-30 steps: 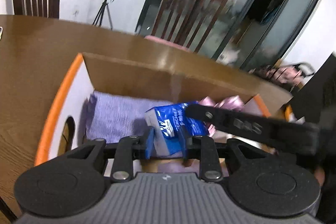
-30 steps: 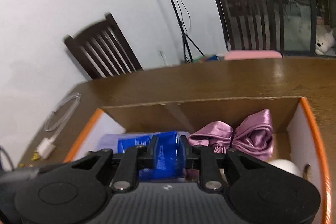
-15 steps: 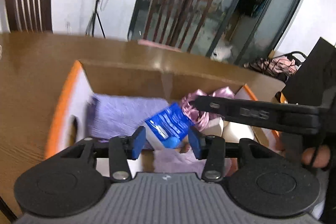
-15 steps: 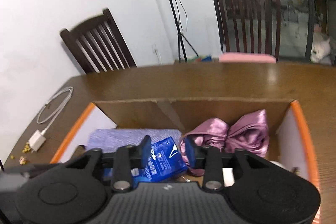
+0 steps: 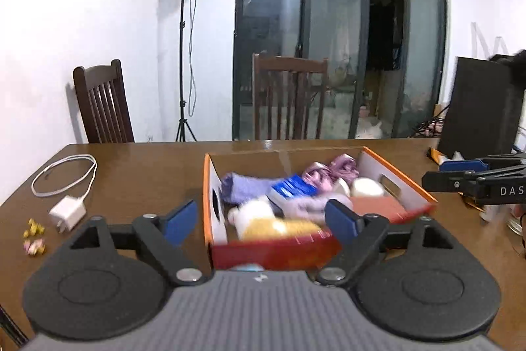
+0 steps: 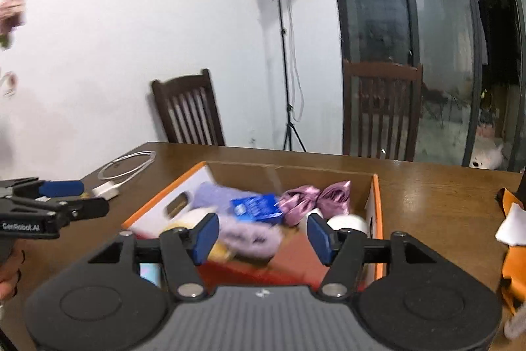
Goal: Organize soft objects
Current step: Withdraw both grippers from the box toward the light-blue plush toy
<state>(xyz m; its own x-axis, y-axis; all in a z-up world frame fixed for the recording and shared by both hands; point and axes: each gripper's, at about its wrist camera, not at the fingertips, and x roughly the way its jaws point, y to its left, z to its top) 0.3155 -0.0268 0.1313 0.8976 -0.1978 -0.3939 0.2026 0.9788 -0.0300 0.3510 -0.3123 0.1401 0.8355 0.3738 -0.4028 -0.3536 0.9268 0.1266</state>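
An orange-rimmed cardboard box (image 5: 206, 186) (image 6: 378, 213) stands on the brown table. In it lie a lavender towel (image 5: 243, 186) (image 6: 213, 194), a blue tissue pack (image 5: 289, 188) (image 6: 258, 208), a pink satin bow (image 5: 332, 168) (image 6: 309, 198), a fuzzy lilac piece (image 5: 305, 206) (image 6: 246, 236), a white round thing (image 5: 366, 188) (image 6: 346, 222) and a yellow-white plush (image 5: 279, 226). My left gripper (image 5: 261, 221) (image 6: 85, 198) hangs in front of the box, its jaws opening with nothing held. My right gripper (image 6: 263, 234) (image 5: 440, 173) is also opening and holds nothing.
A white charger (image 5: 67, 211) with its looped cable (image 5: 62, 173) and small candies (image 5: 33, 229) lie at the table's left. A black monitor (image 5: 480, 107) stands at the right, orange packaging (image 6: 513, 219) near it. Two wooden chairs and a light stand are behind the table.
Both grippers let go of the blue pack, opened wider, and pulled back and up out of the box. The pack now lies inside on the soft items.
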